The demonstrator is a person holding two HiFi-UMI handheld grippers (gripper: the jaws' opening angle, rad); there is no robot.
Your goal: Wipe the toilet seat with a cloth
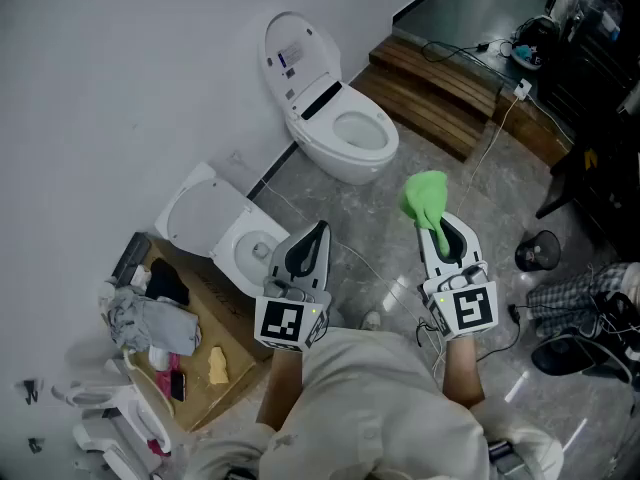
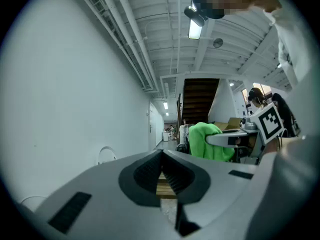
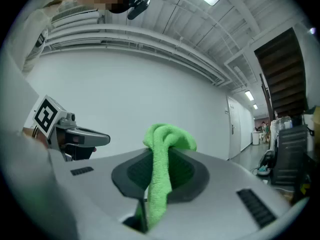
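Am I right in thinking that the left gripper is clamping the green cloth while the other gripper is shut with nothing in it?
Not quite: it is the right gripper that is clamping the green cloth. The right gripper view shows the cloth pinched between its jaws. The other one, the left gripper, is indeed shut with nothing in it.

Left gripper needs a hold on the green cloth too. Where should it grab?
Probably the bunched end of the green cloth sticking out past the tips of the right gripper, approached from its left. That lump hangs free; the rest is pinched between the jaws. The left gripper is shut, so open it first.
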